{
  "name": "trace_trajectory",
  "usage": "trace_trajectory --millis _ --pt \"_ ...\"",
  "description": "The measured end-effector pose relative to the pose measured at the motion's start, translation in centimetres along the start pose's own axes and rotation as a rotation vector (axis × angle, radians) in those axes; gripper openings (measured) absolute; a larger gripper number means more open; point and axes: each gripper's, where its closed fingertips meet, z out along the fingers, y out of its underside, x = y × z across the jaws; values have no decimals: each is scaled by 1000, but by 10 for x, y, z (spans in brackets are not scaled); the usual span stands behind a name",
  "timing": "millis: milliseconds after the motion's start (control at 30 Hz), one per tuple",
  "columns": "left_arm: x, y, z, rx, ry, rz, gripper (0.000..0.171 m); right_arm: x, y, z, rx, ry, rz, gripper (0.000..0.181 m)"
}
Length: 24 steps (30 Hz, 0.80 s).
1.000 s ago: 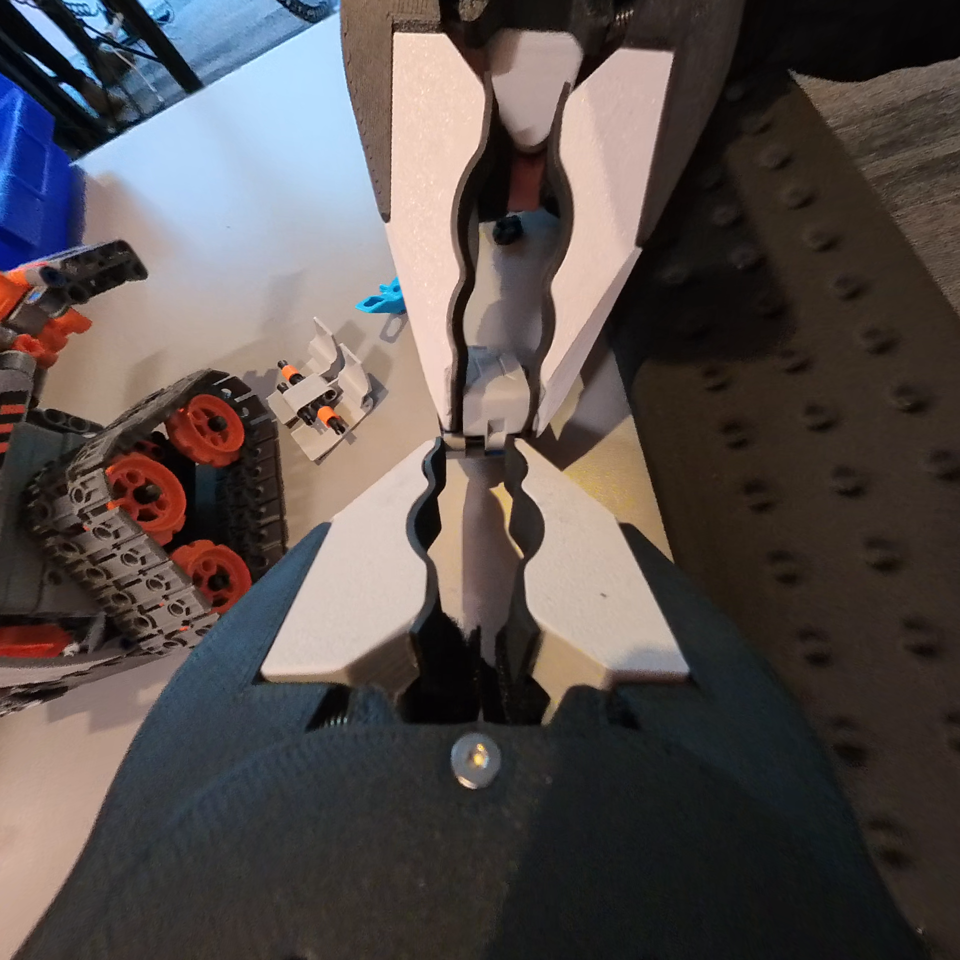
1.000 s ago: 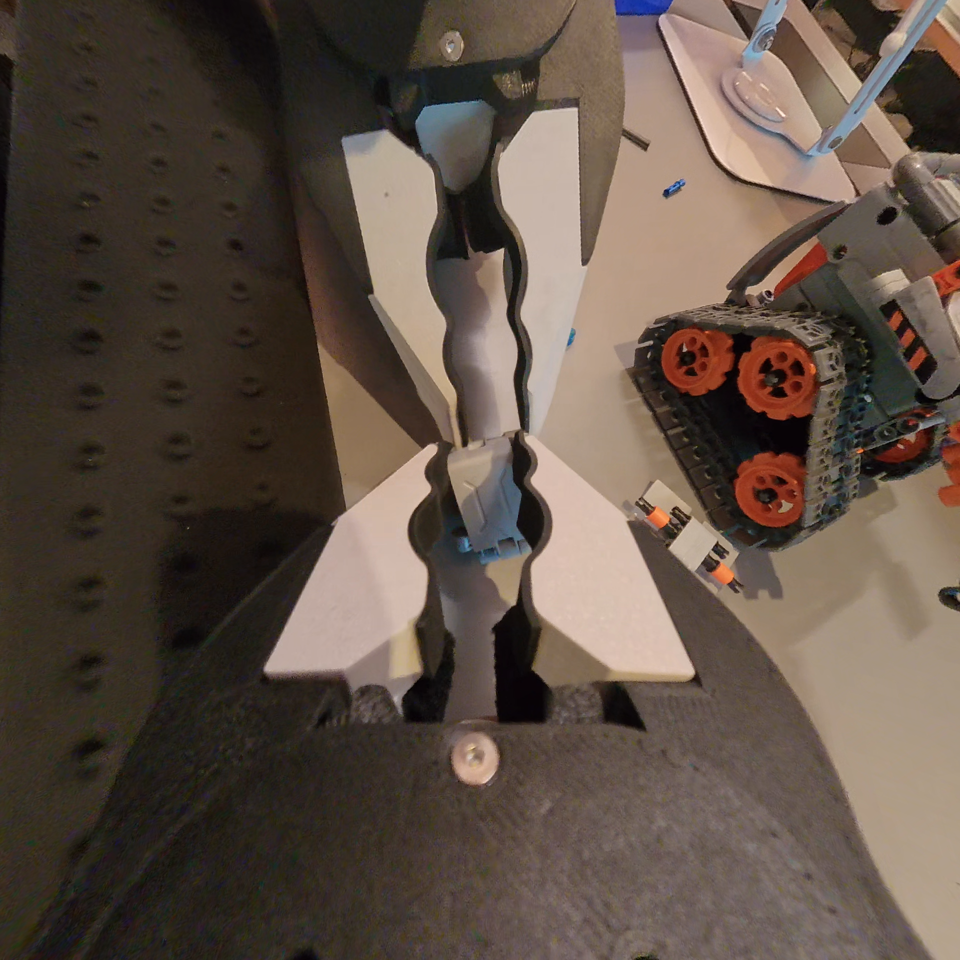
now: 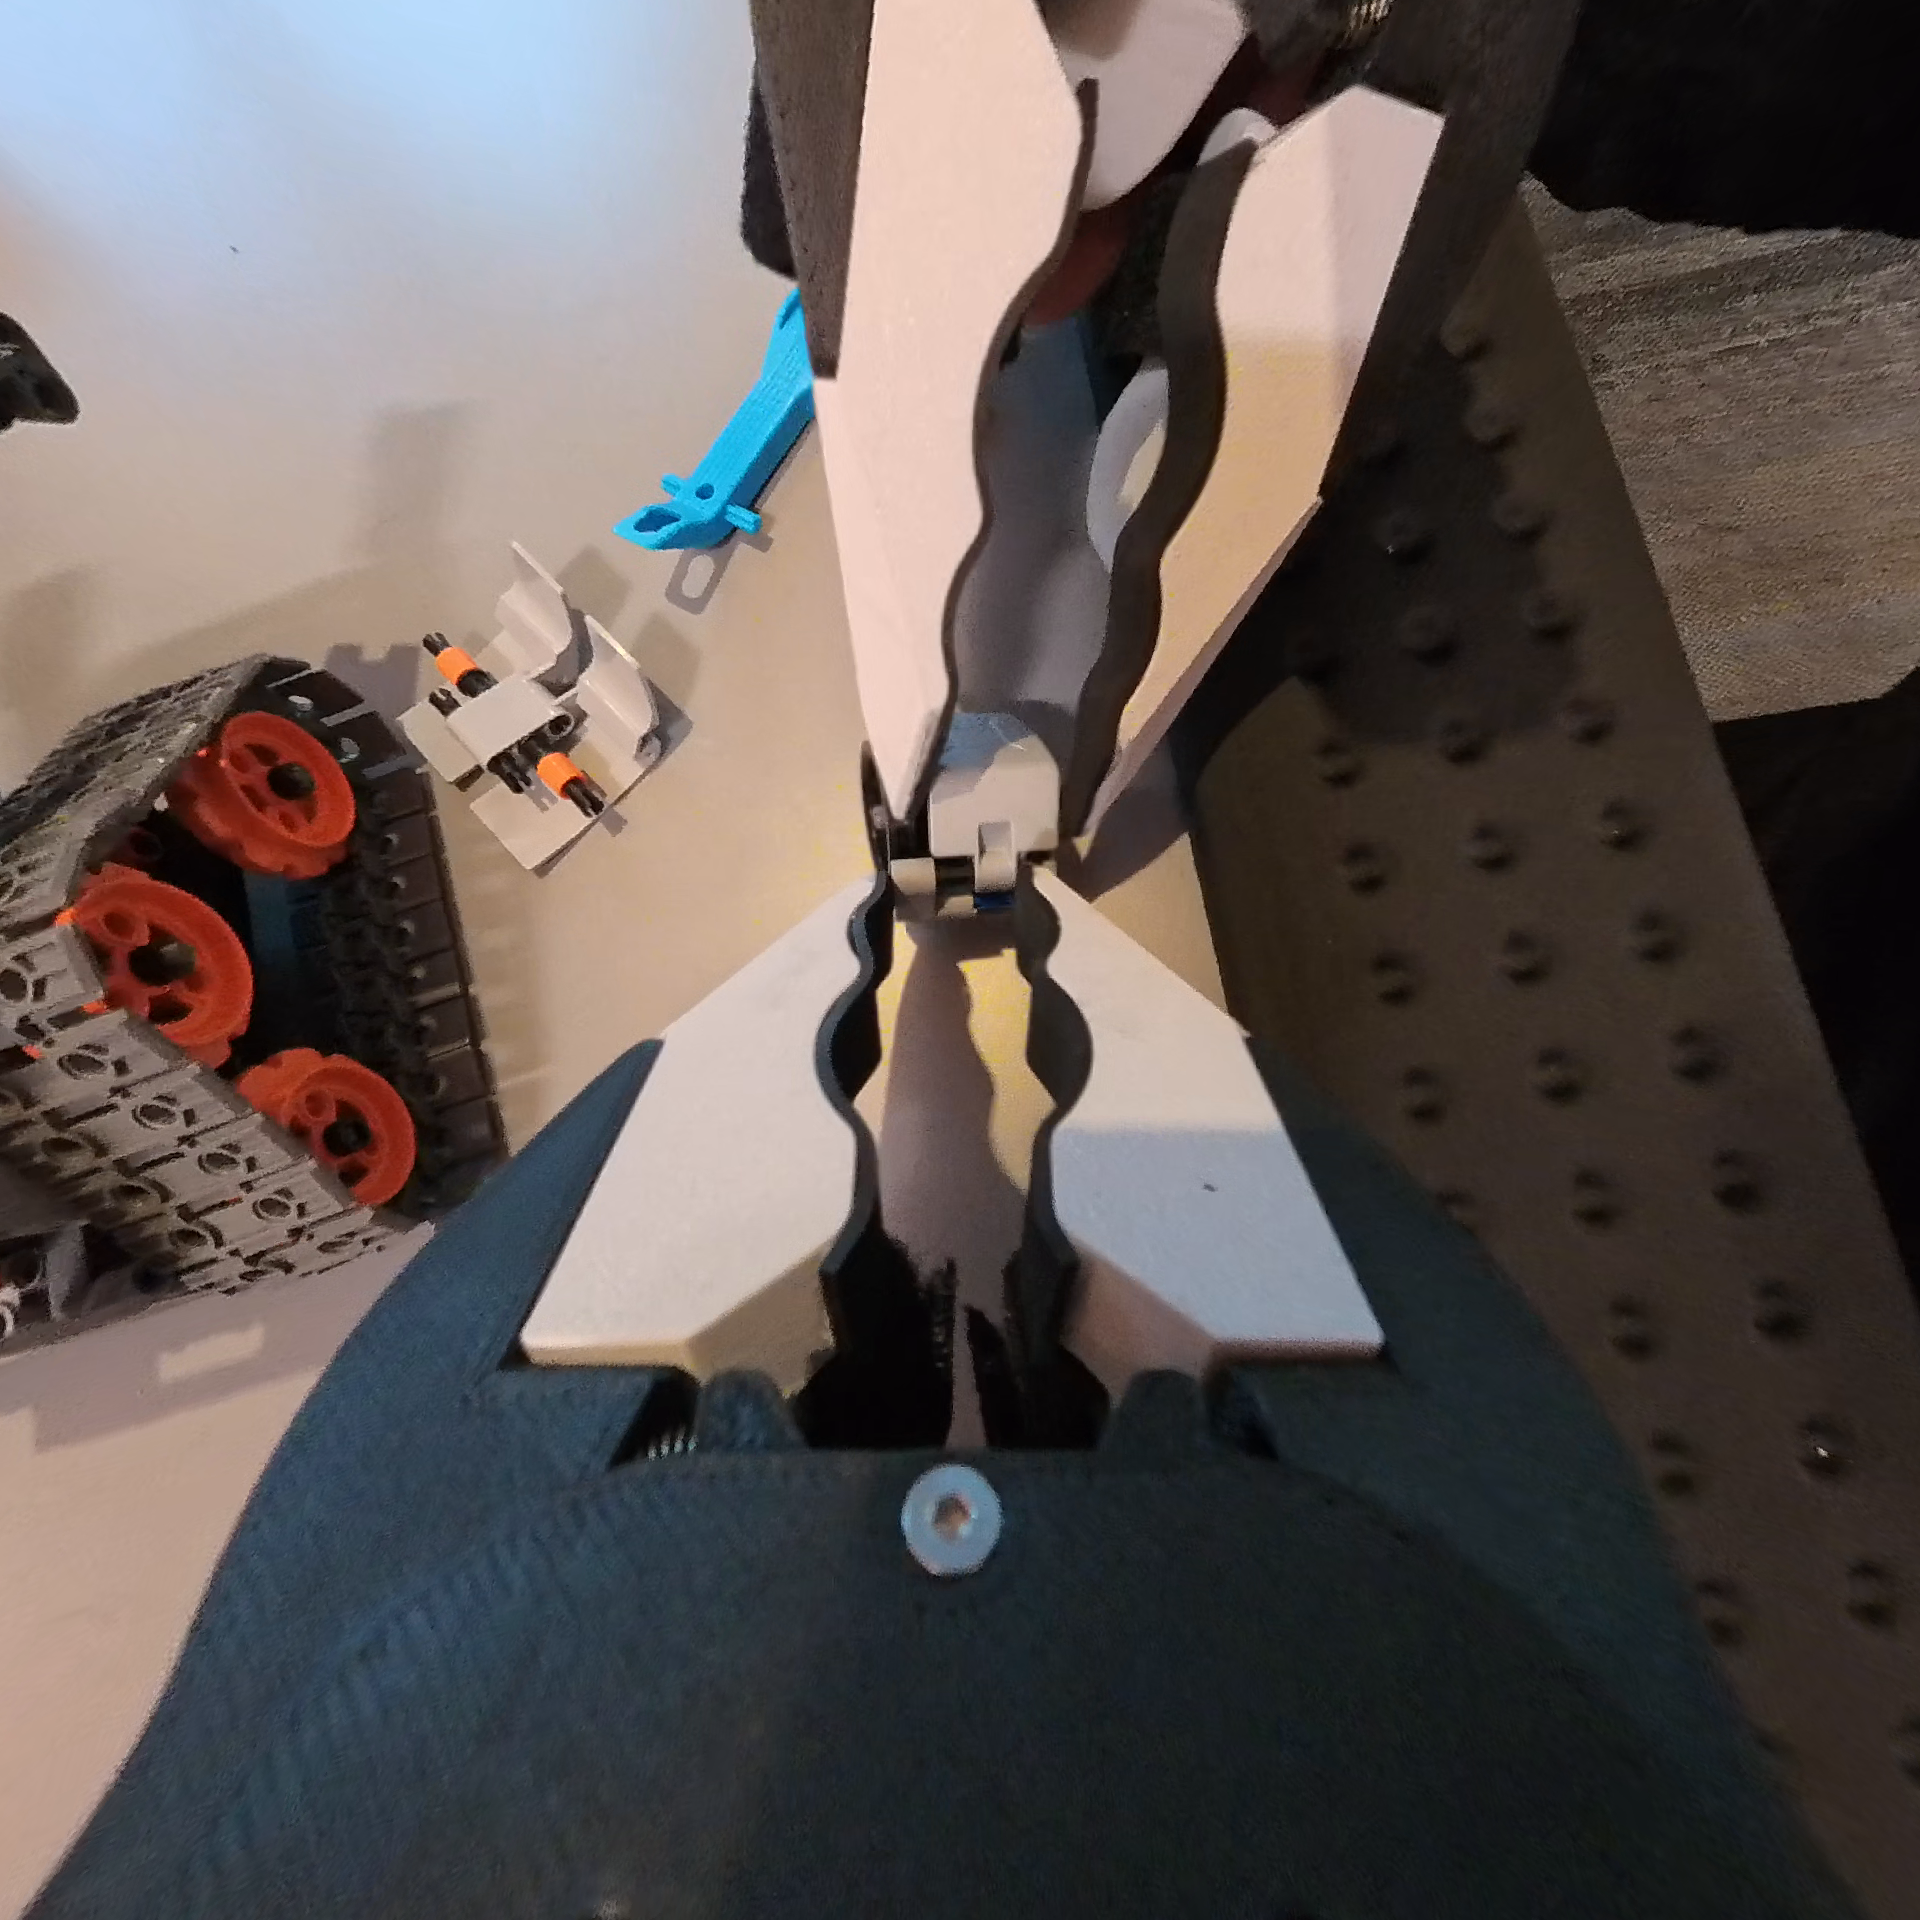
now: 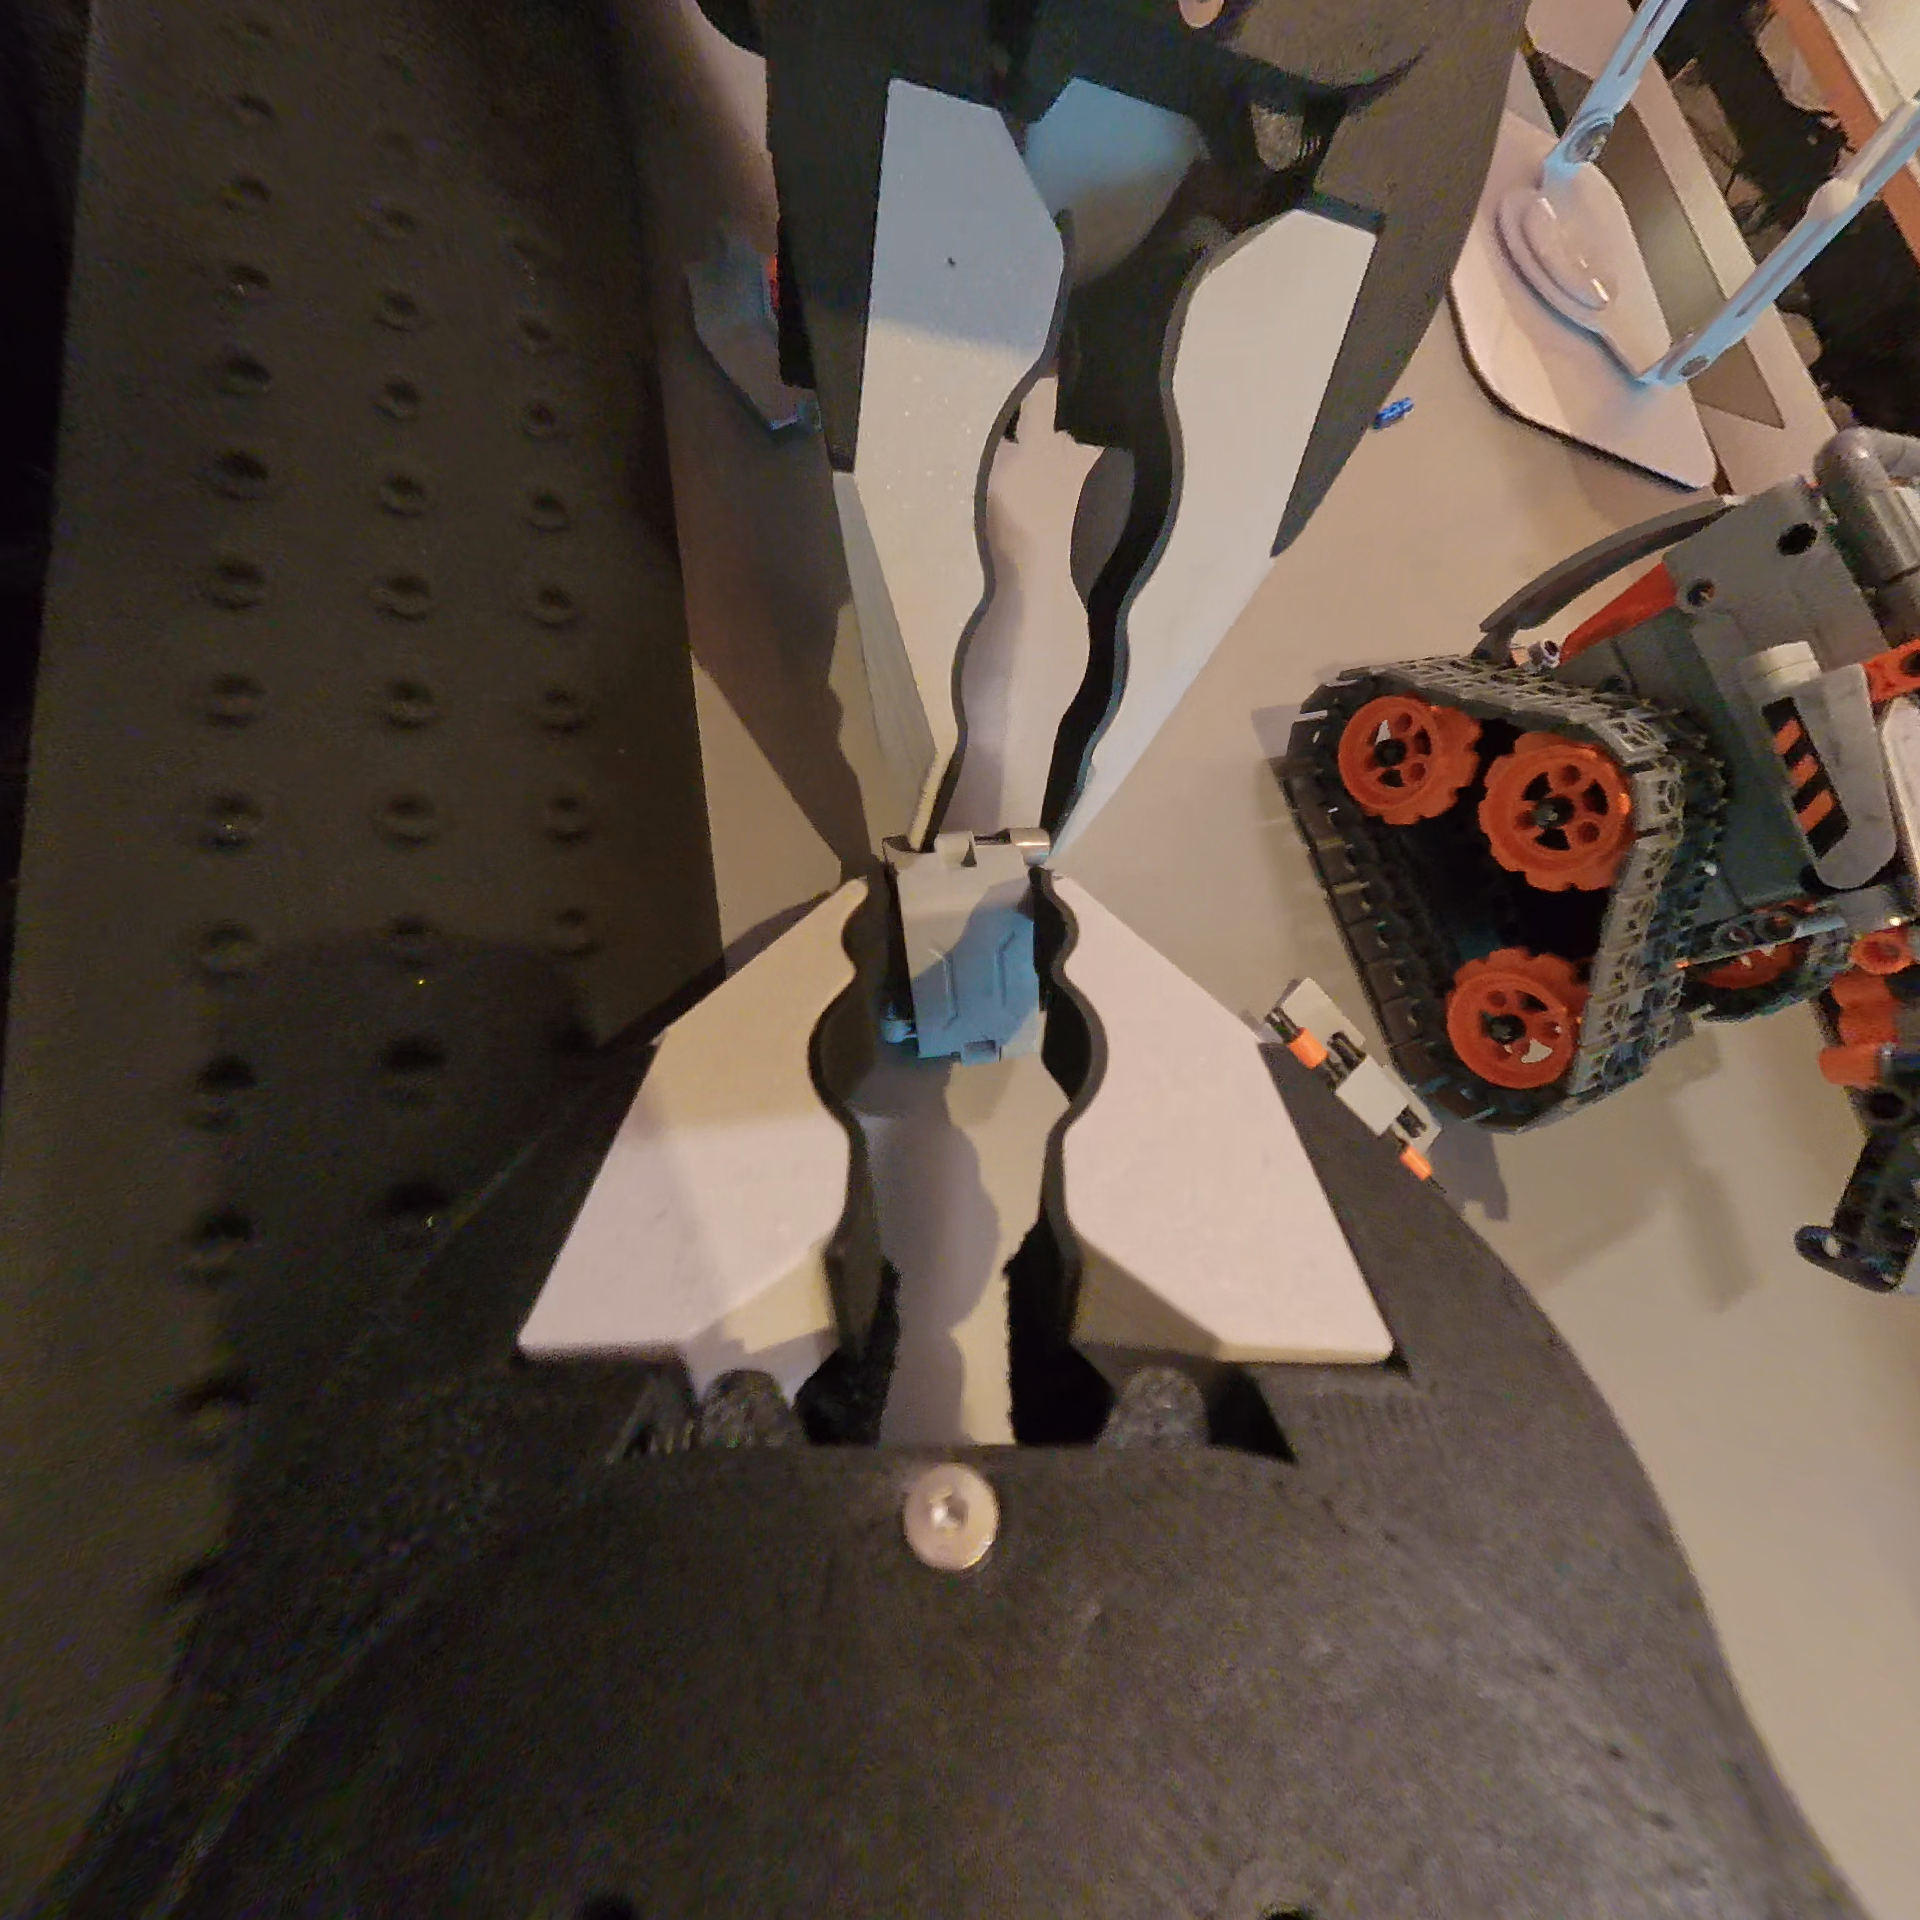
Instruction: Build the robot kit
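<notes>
My two grippers meet tip to tip above the pale table. My right gripper point(image 4: 961, 914) is shut on a small grey toy-brick panel piece point(image 4: 966, 977), which sits lengthwise between its fingers. My left gripper point(image 3: 961, 899) is shut on the far end of the same grey piece point(image 3: 992, 800), at a small hinge-like tab. In each wrist view the other gripper reaches in from the top edge. The underside of the piece is hidden.
A tracked toy vehicle with orange wheels point(image 3: 208, 987) point(image 4: 1507, 883) stands on the table. Beside it lies a small grey sub-assembly with orange pins point(image 3: 540, 717) point(image 4: 1351, 1081). A blue plastic part point(image 3: 727, 468) lies farther off. A black perforated mat point(image 3: 1507, 935) point(image 4: 364, 727) borders the table. A white stand base point(image 4: 1579, 312) is at the back right. Left and right tips are no more than a few centimetres apart.
Both grippers keep their hold on the grey piece. The right gripper now leans at an angle in the left wrist view, and more of the blue part shows behind it.
</notes>
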Motion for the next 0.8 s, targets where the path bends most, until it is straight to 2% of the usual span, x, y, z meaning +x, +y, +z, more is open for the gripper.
trace_trajectory --millis 133,267,333,367,400,633,800 --pt "2 -5 -1 24 41 -2 20 -1 1 -5 35 -32 34 24" --pt "15 -7 -4 80 197 47 31 -8 1 -11 85 -95 45 23" --pt "11 -9 -7 128 257 -5 19 -10 1 -11 97 -111 40 23" --pt "12 -10 -11 152 306 -19 3 -11 1 -12 100 -113 36 23" --pt "9 -13 -13 186 326 -43 3 -11 1 -12 102 -115 31 22" --pt "6 -4 4 144 306 24 4 -14 1 -12 118 -129 28 22" --pt "9 -5 8 168 312 36 4 -17 1 -13 127 -144 38 23"
